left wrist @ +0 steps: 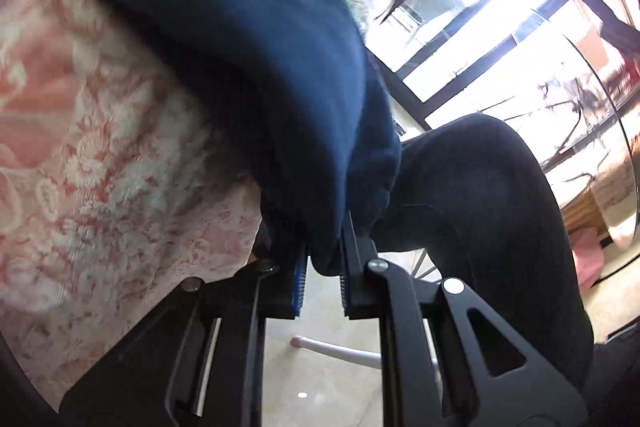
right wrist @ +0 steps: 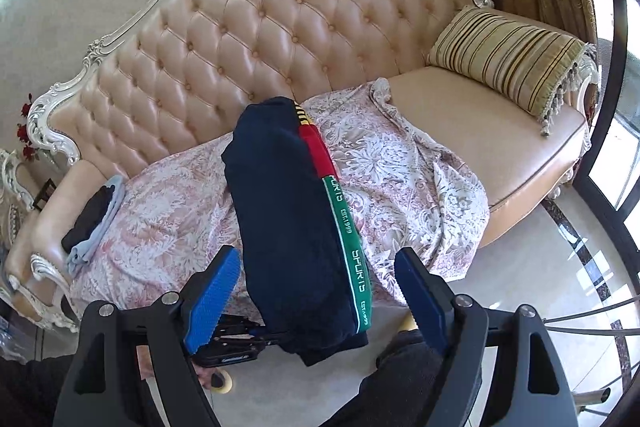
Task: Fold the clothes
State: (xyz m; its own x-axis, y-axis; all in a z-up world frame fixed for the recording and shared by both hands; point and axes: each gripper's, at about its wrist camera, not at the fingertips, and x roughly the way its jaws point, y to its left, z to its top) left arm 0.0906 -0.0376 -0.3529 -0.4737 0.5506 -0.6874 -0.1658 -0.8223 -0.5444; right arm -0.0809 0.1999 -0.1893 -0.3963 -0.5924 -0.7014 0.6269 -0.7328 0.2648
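The left gripper (left wrist: 322, 267) has its jaws nearly closed on the lower edge of the navy blue folded garment with a red and green lettered side stripe (left wrist: 248, 39); a bunch of the dark cloth is pinched between the blue ribbed pads (left wrist: 299, 285), and the rest of the garment rises ahead of and above the jaws. To the left of these jaws lies the pink and white floral patterned sheet (left wrist: 100, 163). To their right is the person's leg in dark trousers (left wrist: 480, 195), with bright window bars (left wrist: 500, 7) beyond it.

The right gripper (right wrist: 320, 291) has its jaws spread wide, holding nothing. The navy garment (right wrist: 288, 223) hangs in the gap between them, touching neither pad as far as can be seen, its green stripe (right wrist: 348, 247) facing the right-hand jaw. The garment's top reaches forward over the floral sheet (right wrist: 400, 167), which covers the seat of the beige tufted leather sofa with an ornate white carved frame (right wrist: 280, 27). Far left of the jaws, a small stack of dark and light blue folded clothes (right wrist: 94, 223) rests on the sheet. Far right and ahead sits a gold striped fringed cushion (right wrist: 508, 63).
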